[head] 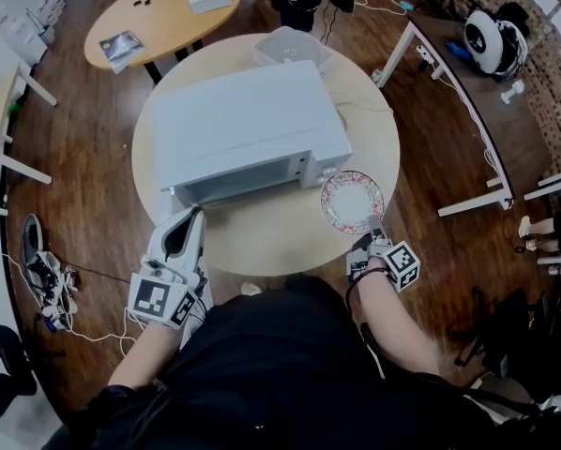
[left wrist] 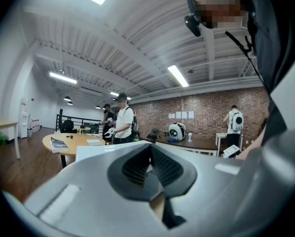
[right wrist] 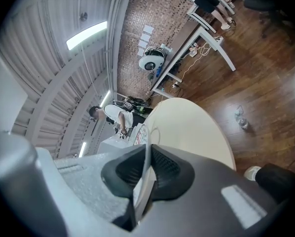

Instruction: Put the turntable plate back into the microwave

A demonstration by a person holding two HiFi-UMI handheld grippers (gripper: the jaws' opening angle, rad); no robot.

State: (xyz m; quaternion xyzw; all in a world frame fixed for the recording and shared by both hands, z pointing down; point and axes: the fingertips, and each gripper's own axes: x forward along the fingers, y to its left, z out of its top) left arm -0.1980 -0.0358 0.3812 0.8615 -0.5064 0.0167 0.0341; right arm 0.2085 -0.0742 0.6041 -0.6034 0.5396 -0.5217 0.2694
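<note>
The person's black top (head: 290,373) is closest, soft and dark, with a bare arm going out to each gripper. The right gripper (head: 372,234) (right wrist: 146,168) is grey and a bit rough like hard plastic, with black ridged pads, and it has a cube with black and white squares on it. Its jaws are pinched almost all the way together on the thin rim of the plate (head: 352,202) (right wrist: 140,135). The plate is round and flat. It is white in the middle with a pink and red pattern round the edge. It sticks out in front of the right jaws, just above the table (head: 280,247) (right wrist: 194,127), and it is outside the microwave (head: 248,125), just beside the front right corner. The table is round, smooth and pale like light wood. The microwave is a big white box with flat sides and a darker front. The left gripper (head: 191,212) (left wrist: 150,154) is grey and smooth, with the same kind of cube. Its black pads are close together with only a thin slit, and I cannot tell if anything is pinched there. Its tips are at the front left corner of the microwave. The floor (head: 83,157) is dark wooden boards. The papers on the brick wall (left wrist: 182,115) far ahead of the left jaws are too small to read.
</note>
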